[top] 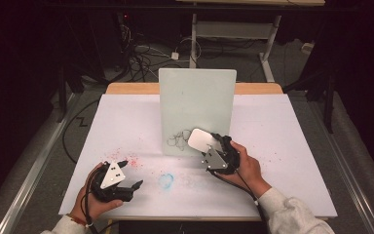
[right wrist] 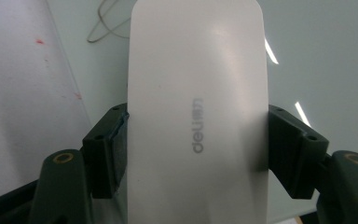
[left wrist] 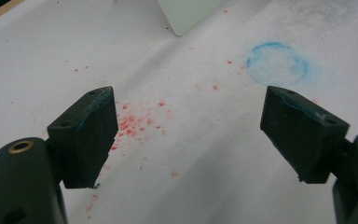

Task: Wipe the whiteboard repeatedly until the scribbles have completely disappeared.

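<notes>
left gripper (top: 129, 176): jaws wide apart, holding nothing, low over the white table (top: 282, 146).
red specks (left wrist: 133, 123): on the table between its jaws.
blue ring (top: 166, 180): just right of it.
eraser (top: 200, 139): white, on the board (top: 197, 97), over black scribbles (top: 177, 141).
right gripper (top: 210, 146): clamped on the eraser's sides.

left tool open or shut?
Open. The left tool has its jaws wide apart with nothing between them, just the white table with red specks.
</notes>
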The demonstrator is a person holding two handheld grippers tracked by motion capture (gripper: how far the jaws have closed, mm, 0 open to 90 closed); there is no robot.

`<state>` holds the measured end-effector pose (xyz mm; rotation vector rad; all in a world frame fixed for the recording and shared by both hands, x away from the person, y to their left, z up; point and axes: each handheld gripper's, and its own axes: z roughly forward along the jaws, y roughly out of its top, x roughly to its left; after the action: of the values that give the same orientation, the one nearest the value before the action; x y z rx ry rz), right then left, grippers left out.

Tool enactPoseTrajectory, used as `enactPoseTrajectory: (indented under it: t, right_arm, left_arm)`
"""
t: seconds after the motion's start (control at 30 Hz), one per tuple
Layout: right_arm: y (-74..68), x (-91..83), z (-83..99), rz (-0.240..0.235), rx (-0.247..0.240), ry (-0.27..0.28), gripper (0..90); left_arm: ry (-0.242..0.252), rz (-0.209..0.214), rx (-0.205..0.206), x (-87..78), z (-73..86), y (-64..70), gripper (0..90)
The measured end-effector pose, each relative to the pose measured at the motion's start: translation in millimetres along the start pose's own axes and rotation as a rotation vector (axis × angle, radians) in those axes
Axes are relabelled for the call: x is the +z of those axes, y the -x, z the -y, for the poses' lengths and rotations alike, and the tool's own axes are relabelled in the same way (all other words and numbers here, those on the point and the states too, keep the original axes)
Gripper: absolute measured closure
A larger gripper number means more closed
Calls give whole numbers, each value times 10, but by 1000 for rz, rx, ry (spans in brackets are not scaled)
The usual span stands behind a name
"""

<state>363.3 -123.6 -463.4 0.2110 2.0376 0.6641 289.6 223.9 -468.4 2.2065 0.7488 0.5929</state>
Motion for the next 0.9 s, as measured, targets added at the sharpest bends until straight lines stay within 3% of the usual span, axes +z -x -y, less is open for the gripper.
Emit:
enactPoseTrajectory:
  t: [0.13, 0.27, 0.33, 0.37, 0.4, 0.47, 0.5, 0.53, 0.63, 0.73, 0.9]
  right_arm:
    - [-48, 5, 30, -52, 30, -7, 309]
    - [-55, -24, 91, -61, 15, -29, 309]
    - [-53, -43, 115, -36, -1, -45, 309]
    - [-53, -64, 140, 3, -33, -64, 309]
    - [-53, -64, 140, 3, -33, -64, 309]
    - [-7, -84, 162, 83, -33, -64, 309]
    - [-7, -84, 162, 83, -33, -64, 309]
    - [17, -78, 158, 134, -30, -47, 309]
    - [-13, -36, 102, 173, -54, -39, 309]
    - [-48, 1, 37, 174, -46, -26, 309]
    - [-220, 119, -149, 112, -93, -14, 309]
  left_arm:
    - [3, -7, 21, -1, -13, 9, 188]
    - [2, -11, 19, -12, -8, 2, 188]
    - [3, -16, 20, -17, -6, -2, 188]
    - [-3, -14, 11, -21, -5, 5, 188]
    - [5, -20, 19, -25, -9, 3, 188]
    - [10, -18, 17, -31, -11, 6, 188]
    - [10, -17, 16, -32, -11, 7, 188]
    - [11, -16, 16, -31, -11, 7, 188]
    - [3, -9, 5, -20, -10, 8, 188]
    - [7, -8, 19, -6, -19, 7, 188]
    - [5, -5, 24, 1, -23, 12, 188]
